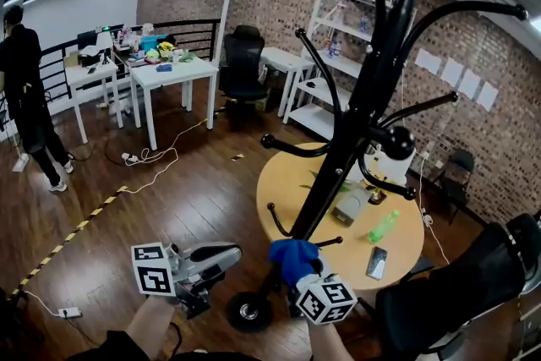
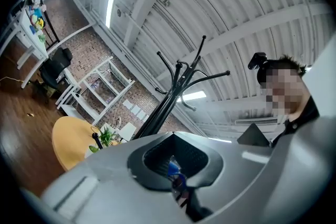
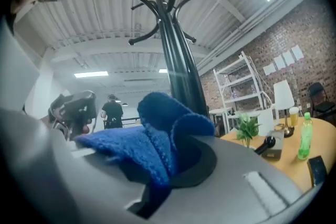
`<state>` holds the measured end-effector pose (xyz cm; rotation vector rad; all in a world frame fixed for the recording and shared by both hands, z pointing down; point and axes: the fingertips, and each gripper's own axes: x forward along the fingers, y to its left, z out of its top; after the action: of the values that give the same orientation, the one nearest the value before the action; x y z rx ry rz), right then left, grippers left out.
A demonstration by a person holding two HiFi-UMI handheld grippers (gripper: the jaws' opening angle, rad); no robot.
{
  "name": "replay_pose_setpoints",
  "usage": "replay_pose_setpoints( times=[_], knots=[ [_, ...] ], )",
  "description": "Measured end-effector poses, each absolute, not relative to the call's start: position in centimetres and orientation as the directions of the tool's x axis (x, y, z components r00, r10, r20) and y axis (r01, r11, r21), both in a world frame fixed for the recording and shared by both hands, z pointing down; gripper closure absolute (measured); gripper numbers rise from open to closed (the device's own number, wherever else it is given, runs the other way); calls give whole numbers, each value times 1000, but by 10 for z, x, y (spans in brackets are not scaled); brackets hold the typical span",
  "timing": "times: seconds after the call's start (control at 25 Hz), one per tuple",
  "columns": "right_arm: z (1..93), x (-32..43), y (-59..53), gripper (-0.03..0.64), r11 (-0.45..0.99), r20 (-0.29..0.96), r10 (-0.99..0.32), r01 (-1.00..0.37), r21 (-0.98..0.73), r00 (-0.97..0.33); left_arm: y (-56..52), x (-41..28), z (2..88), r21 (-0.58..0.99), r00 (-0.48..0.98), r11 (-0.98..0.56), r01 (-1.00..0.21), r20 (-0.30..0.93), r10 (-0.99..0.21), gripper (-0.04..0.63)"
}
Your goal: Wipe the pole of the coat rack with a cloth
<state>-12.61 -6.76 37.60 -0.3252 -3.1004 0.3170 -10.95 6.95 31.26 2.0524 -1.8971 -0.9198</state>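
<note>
The black coat rack pole (image 1: pixel 355 123) leans up from its round base (image 1: pixel 248 311) toward the top right, with curved hooks branching off it. Low on the pole, my right gripper (image 1: pixel 297 268) is shut on a blue cloth (image 1: pixel 293 256), which rests against the pole just above the base. In the right gripper view the cloth (image 3: pixel 152 139) bunches over the jaws and the pole (image 3: pixel 181 76) rises right behind it. My left gripper (image 1: pixel 232 252) hangs shut and empty a little left of the pole. The pole (image 2: pixel 163 113) stands farther off in the left gripper view.
A round yellow table (image 1: pixel 287 182) stands just behind the rack with a green bottle (image 1: pixel 383 226), a phone (image 1: pixel 377 262) and a white lamp (image 1: pixel 393 152). A black chair (image 1: pixel 456 292) is at lower right. White desks (image 1: pixel 173 73), a person (image 1: pixel 25 97) and floor cables (image 1: pixel 152 161) lie left.
</note>
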Motion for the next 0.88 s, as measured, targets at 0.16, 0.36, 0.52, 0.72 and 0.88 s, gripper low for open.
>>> replay_pose_setpoints(
  times=[0.16, 0.36, 0.52, 0.72, 0.88],
  knots=[
    [300, -119, -66, 592, 958, -190, 214, 244, -151, -958, 71, -121, 312, 541, -31, -149, -828, -308, -951, 592],
    [227, -115, -81, 592, 971, -335, 179, 221, -92, -925, 68, -116, 310, 528, -15, -167, -833, -322, -947, 592],
    [205, -116, -88, 591, 975, -373, 181, 216, -56, -910, 57, -110, 304, 528, 22, -200, -826, -324, -946, 592],
    [160, -110, -83, 591, 981, -439, 176, 192, 8, -881, 46, -97, 298, 507, 49, -225, -832, -336, -941, 592],
    [138, -111, -81, 591, 986, -461, 137, 167, -25, -877, 45, -91, 289, 480, 75, -242, -843, -341, -937, 592]
  ],
)
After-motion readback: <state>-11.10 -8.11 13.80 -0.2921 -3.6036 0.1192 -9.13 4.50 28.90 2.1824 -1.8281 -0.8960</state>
